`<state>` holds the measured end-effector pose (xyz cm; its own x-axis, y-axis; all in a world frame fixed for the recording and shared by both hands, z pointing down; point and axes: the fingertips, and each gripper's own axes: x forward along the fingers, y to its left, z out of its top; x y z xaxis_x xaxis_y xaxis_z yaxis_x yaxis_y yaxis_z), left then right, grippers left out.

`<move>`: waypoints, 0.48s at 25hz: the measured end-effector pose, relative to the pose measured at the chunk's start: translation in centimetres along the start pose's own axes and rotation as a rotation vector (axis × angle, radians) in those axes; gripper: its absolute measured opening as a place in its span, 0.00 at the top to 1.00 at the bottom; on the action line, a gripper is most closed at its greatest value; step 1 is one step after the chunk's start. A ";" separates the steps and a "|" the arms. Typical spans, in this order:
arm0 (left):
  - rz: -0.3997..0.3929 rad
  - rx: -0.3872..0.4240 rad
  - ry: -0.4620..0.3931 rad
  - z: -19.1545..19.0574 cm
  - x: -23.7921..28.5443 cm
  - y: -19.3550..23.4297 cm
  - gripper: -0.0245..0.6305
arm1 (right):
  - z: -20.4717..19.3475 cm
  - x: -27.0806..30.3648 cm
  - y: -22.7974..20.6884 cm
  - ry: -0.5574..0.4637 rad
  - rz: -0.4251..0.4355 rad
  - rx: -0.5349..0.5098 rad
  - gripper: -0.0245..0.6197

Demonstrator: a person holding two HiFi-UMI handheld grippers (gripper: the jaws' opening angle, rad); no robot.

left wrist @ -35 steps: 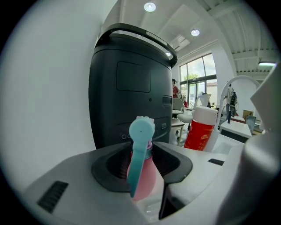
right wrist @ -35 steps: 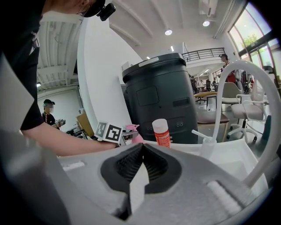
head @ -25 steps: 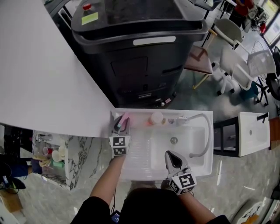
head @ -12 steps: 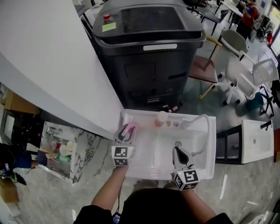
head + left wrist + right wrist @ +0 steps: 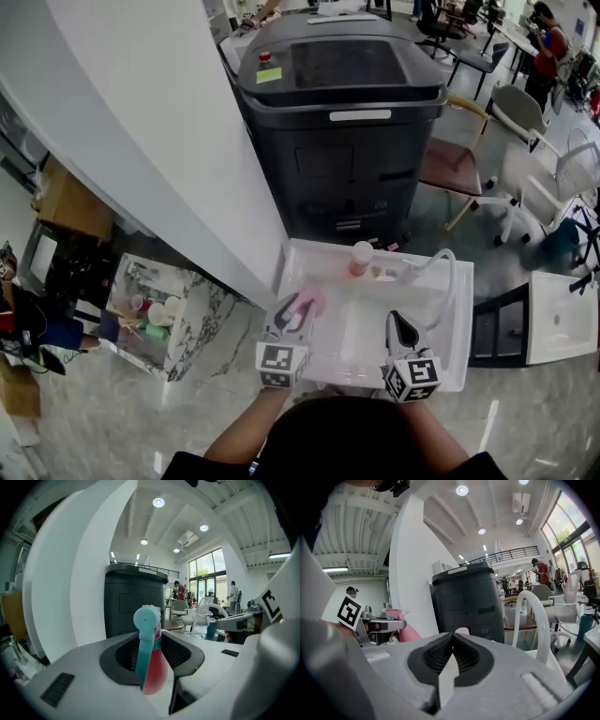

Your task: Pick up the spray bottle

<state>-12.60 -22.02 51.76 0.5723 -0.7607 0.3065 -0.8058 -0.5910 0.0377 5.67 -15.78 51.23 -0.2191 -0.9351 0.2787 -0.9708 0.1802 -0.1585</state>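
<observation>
The spray bottle (image 5: 146, 634) has a teal trigger head and a pink-red body. It stands upright between the jaws of my left gripper (image 5: 154, 645), which is shut on it. In the head view the left gripper (image 5: 292, 323) holds the pink bottle (image 5: 309, 302) above the left part of the white sink unit (image 5: 450, 370). The right gripper view shows the bottle (image 5: 407, 629) off to the left. My right gripper (image 5: 401, 330) hovers over the sink's front right, and its ridged jaws meet with nothing between them (image 5: 452, 641).
A curved white faucet (image 5: 442, 267) rises at the sink's back right, and a pale orange container (image 5: 361, 258) stands on the back rim. Behind the sink is a big black machine (image 5: 342, 112). A white wall panel (image 5: 141, 122) runs along the left, with chairs (image 5: 525, 178) to the right.
My left gripper has risen from the sink's back left corner and come nearer with the spray bottle in it. The right gripper has lifted a little, still shut.
</observation>
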 end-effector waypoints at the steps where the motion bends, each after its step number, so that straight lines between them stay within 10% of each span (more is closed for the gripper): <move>1: 0.000 -0.016 -0.004 0.2 -0.4 -0.3 0.74 | 0.3 0.0 0.0 -0.007 0.001 -0.005 0.96; 12: -0.016 -0.005 -0.016 1.2 -1.9 -2.3 0.74 | 1.8 -1.2 -0.7 -0.025 -0.043 -0.067 0.97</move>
<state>-11.66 -19.48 49.96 0.5876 -0.7551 0.2907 -0.7971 -0.6020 0.0475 6.78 -15.32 49.28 -0.1754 -0.9495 0.2601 -0.9838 0.1589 -0.0834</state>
